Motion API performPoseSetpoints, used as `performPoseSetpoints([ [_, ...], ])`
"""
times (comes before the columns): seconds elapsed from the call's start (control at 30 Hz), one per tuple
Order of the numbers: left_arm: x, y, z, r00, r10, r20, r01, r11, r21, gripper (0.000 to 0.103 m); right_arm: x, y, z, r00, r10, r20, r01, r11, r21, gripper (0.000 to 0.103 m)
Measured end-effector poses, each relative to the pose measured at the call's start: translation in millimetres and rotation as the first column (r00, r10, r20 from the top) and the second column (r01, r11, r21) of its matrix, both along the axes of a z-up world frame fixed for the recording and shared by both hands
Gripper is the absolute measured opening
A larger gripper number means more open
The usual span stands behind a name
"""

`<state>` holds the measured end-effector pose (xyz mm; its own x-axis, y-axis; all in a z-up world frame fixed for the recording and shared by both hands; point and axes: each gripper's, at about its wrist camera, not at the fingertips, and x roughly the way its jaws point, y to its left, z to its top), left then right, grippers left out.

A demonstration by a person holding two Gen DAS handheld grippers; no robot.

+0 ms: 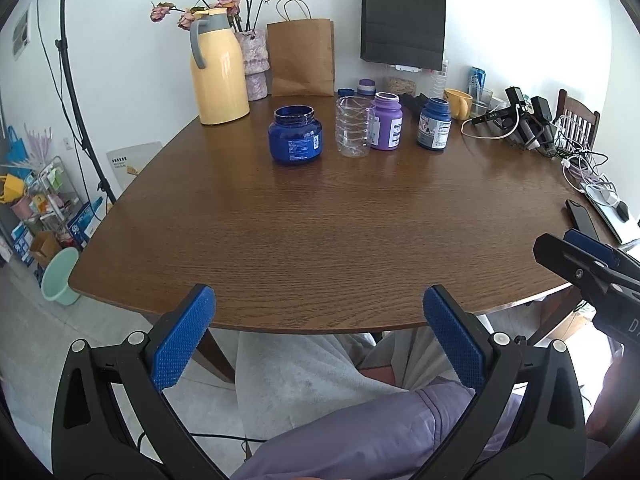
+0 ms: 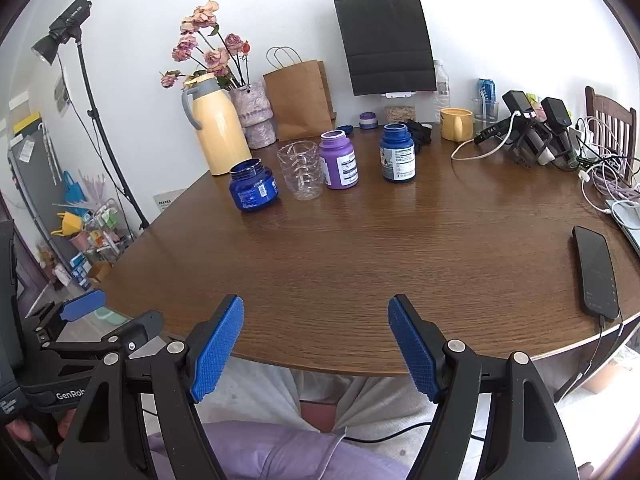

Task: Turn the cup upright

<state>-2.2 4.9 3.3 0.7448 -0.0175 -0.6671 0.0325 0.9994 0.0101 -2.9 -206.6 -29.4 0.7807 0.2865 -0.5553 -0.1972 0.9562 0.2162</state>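
A clear plastic cup (image 1: 353,126) stands on the brown table (image 1: 320,232) with its wide mouth up, between a dark blue jar (image 1: 295,135) and a purple bottle (image 1: 386,121). It also shows in the right wrist view (image 2: 301,170). My left gripper (image 1: 319,340) is open and empty at the table's near edge, far from the cup. My right gripper (image 2: 316,346) is open and empty, also at the near edge. The right gripper shows in the left wrist view (image 1: 576,256) at right.
A blue bottle (image 2: 397,153), a yellow mug (image 2: 457,123), a yellow thermos (image 2: 216,128), a flower vase (image 2: 252,114) and paper bags (image 2: 298,98) stand at the back. A phone (image 2: 596,276), cables and chargers (image 2: 536,136) lie at the right.
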Motion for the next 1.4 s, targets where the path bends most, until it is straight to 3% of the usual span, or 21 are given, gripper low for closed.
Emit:
performPoseSetpoints([
  [0.73, -1, 2, 2, 1.000, 0.012, 0.017, -0.013, 1.000, 0.019, 0.103, 1, 1, -2, 1.000, -0.002, -0.005, 0.002, 1.000, -0.001, 0.078],
  [1.03, 0, 3, 1, 1.000, 0.022, 0.007, -0.022, 1.000, 0.023, 0.103, 12, 3, -14, 0.997, 0.008, -0.079, -0.010, 1.000, -0.018, 0.078],
  [1.4, 2, 1, -2, 1.000, 0.024, -0.007, -0.024, 0.999, 0.035, 0.103, 11, 3, -17, 0.996, 0.013, -0.084, -0.015, 1.000, -0.019, 0.078],
])
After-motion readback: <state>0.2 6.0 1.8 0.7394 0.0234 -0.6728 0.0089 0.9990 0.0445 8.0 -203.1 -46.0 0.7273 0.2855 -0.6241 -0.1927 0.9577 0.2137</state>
